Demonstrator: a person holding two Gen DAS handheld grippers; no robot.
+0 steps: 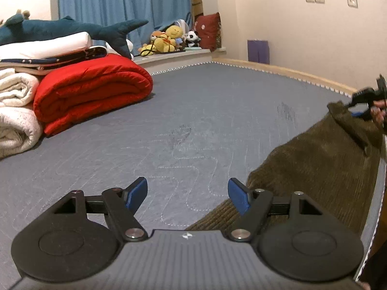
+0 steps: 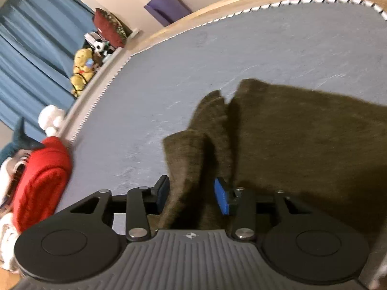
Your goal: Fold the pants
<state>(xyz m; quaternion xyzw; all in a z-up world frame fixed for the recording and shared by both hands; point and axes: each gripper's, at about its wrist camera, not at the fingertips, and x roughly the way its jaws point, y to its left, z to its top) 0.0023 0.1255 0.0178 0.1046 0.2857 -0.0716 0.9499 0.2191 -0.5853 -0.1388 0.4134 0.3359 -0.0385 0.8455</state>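
Brown corduroy pants [image 1: 314, 159] lie on the grey mattress [image 1: 193, 111] at the right of the left wrist view. My left gripper [image 1: 187, 186] hovers just above the mattress at their near left edge, open, with only bare mattress between its blue pads; the right finger [image 1: 238, 197] is over the cloth's edge. My right gripper [image 2: 191, 188] is at the pants' [image 2: 302, 145] far corner. A raised fold of cloth runs between its jaws, and the pads stand apart from it. That gripper [image 1: 362, 106] also shows at the far right of the left wrist view, with a hand behind it.
A rolled red quilt [image 1: 92, 91] and stacked white blankets [image 1: 14, 111] sit at the mattress's left, with a blue shark plush [image 1: 60, 27] on top. Plush toys [image 1: 167, 39] line the window ledge under blue curtains. A wooden bed frame [image 1: 290, 71] borders the far side.
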